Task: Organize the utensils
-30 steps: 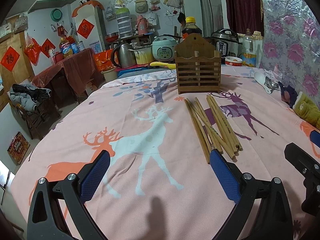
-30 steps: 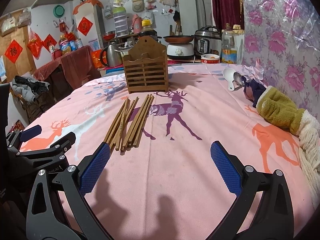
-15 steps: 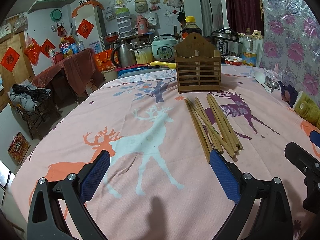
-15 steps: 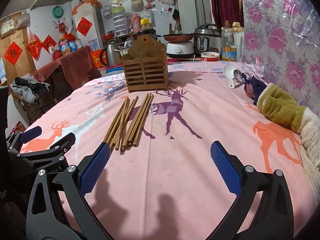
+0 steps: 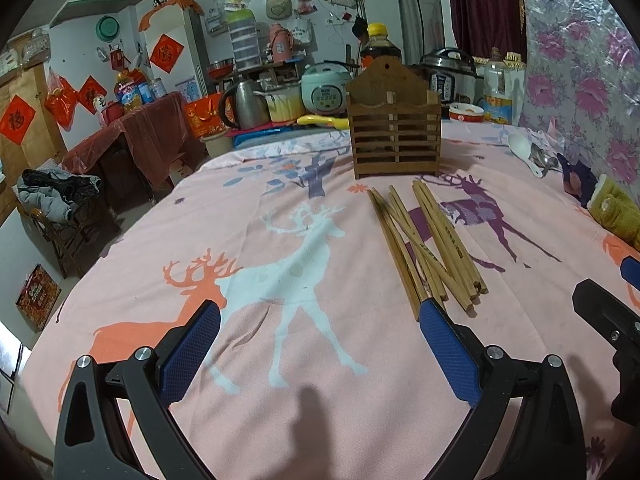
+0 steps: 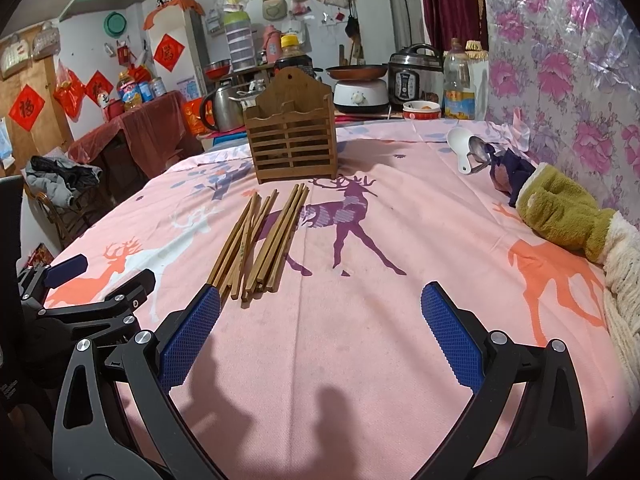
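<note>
Several wooden chopsticks (image 5: 428,240) lie in a loose bundle on the pink deer-print tablecloth (image 5: 280,208), in front of an empty slatted wooden utensil holder (image 5: 394,138). They also show in the right wrist view (image 6: 264,240), as does the holder (image 6: 292,140). A white spoon (image 6: 460,146) and a metal spoon (image 6: 478,150) lie far right. My left gripper (image 5: 320,340) is open and empty, left of the chopsticks' near ends. My right gripper (image 6: 320,332) is open and empty, right of them.
An olive-green and cream mitten (image 6: 568,216) and a dark cloth (image 6: 512,172) lie along the right edge by the floral wall. Cookers, a kettle and bottles (image 6: 458,84) stand behind the table's far edge. A chair with clothes (image 5: 56,200) is at left.
</note>
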`<action>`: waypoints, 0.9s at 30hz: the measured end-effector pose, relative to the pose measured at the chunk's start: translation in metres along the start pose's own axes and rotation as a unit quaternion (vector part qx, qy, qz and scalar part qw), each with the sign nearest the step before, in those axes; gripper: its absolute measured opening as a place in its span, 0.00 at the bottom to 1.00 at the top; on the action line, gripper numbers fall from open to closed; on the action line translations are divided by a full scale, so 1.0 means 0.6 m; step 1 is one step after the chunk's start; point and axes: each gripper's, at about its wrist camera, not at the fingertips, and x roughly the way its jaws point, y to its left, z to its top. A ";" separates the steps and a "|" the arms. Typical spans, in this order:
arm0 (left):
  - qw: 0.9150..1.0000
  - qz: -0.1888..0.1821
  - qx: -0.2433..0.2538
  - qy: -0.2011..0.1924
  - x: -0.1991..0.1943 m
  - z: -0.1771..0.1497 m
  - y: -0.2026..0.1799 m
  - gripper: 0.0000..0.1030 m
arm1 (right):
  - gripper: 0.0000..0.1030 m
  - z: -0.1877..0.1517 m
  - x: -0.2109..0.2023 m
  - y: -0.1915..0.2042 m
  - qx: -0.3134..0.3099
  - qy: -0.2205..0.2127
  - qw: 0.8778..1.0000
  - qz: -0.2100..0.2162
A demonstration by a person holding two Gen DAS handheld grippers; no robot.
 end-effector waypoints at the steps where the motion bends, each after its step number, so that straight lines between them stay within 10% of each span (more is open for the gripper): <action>1: 1.000 -0.004 0.002 0.009 0.005 0.001 -0.001 0.95 | 0.94 -0.011 -0.004 0.007 0.001 0.001 1.000 -0.001; 10: 0.980 -0.099 -0.047 0.166 0.095 -0.001 0.041 0.95 | 0.94 -0.063 0.019 0.087 0.050 0.041 0.998 -0.003; 17: 0.984 -0.063 0.004 0.169 0.104 -0.013 0.026 0.96 | 0.94 -0.041 0.087 0.080 0.019 0.148 0.988 -0.032; 27: 0.978 -0.134 -0.004 0.159 0.088 0.031 0.019 0.95 | 0.95 -0.046 0.137 0.078 0.000 0.191 0.981 -0.042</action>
